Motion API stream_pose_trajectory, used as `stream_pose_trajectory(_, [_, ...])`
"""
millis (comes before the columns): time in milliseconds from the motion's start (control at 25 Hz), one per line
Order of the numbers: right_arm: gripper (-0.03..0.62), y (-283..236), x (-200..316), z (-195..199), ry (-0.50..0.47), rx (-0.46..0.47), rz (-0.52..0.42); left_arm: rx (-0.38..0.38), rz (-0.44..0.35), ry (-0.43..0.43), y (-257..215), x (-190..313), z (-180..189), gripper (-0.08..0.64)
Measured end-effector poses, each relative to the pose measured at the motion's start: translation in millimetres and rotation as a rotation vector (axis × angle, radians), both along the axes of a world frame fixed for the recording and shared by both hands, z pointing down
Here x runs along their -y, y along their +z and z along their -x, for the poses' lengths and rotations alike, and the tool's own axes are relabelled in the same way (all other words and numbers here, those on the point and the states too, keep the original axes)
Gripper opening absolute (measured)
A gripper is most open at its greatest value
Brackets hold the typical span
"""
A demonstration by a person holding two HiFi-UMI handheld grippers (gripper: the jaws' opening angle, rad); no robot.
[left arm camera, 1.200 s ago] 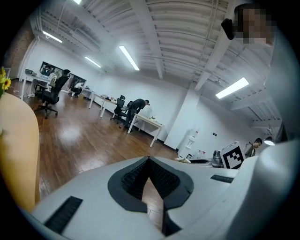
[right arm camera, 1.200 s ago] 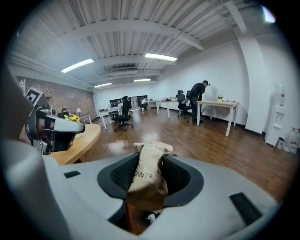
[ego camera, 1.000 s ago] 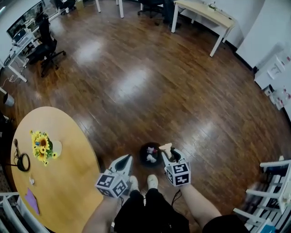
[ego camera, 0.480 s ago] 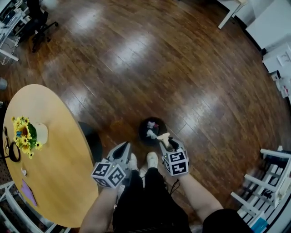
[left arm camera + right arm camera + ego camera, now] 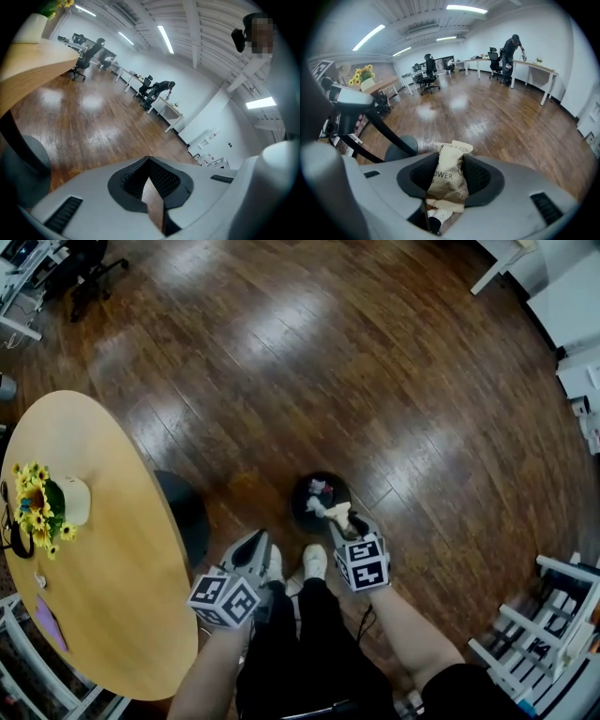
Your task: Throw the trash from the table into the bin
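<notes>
Found right claw (image 5: 339,518) closed partway on a beige snack wrapper (image 5: 446,177), both pads pressing its sides, printed top end standing out past the tips and crumpled lower end hanging behind them. Placed the wrapper, on the head view, over the near edge of the round black bin (image 5: 297,502), claw pointing steeply down towards it. Logged the bin standing on the dark wooden floor (image 5: 281,362), just ahead of the person's white shoes (image 5: 314,561) and near the grey base (image 5: 183,512) of the worktop. Made out pale and pinkish scraps (image 5: 319,491) already lying inside the bin; could not identify them further. Found left claw (image 5: 152,190) fully closed, pads together, nothing between them, held low beside the worktop's edge and clear of the bin. Recorded on the oval wooden worktop (image 5: 112,568), well apart from both claws: a white pot (image 5: 75,501) of sunflowers (image 5: 33,504), a black cable (image 5: 11,542) at the far left edge, and a purple sheet (image 5: 47,622) lying flat.
</notes>
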State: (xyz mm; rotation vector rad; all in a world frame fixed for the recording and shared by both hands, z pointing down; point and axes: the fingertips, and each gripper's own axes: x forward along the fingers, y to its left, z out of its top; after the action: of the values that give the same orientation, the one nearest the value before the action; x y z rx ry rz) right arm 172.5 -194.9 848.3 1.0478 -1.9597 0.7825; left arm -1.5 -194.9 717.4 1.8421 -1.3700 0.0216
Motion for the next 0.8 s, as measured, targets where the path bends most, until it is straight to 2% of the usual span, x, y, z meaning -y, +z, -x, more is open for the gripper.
stream_pose_trajectory(160, [0.264, 8, 12, 12, -0.034, -0.010, -0.008, 0.001, 0.017, -0.009, 11, 1, 5, 0.000])
stream_pose_trajectory(400, [0.264, 10, 14, 14, -0.042, -0.004, 0.019, -0.016, 0.039, -0.013, 20, -1, 4, 0.000])
stream_pose_trajectory(800, [0.264, -17, 21, 6, -0.012, -0.004, -0.025, -0.013, -0.008, 0.006, -7, 9, 6, 0.000])
